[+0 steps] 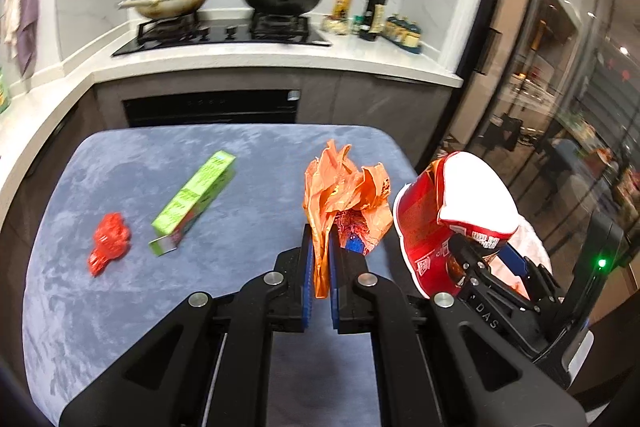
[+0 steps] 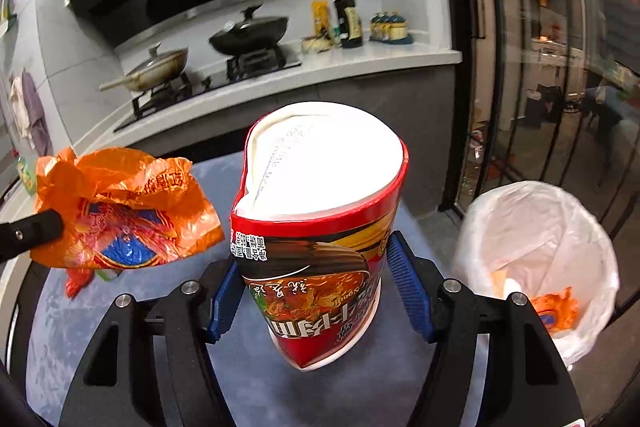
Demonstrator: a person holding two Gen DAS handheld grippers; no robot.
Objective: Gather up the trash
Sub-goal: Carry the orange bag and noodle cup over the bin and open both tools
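Observation:
My left gripper [image 1: 320,259] is shut on a crumpled orange plastic bag [image 1: 344,199] and holds it above the blue-grey table [image 1: 240,267]. The bag also shows at the left of the right wrist view [image 2: 124,211]. My right gripper [image 2: 316,287] is shut on a red instant-noodle cup [image 2: 320,227], squeezed out of round and held tilted above the table's right part; the cup shows at the right of the left wrist view [image 1: 436,223]. A green box [image 1: 196,199] and a red crumpled wrapper [image 1: 109,243] lie on the table's left half.
A bin lined with a white bag [image 2: 540,259] stands on the floor right of the table, with orange scraps inside. Behind the table runs a kitchen counter [image 1: 280,63] with a stove, two pans and bottles. A glass door [image 1: 560,67] is on the right.

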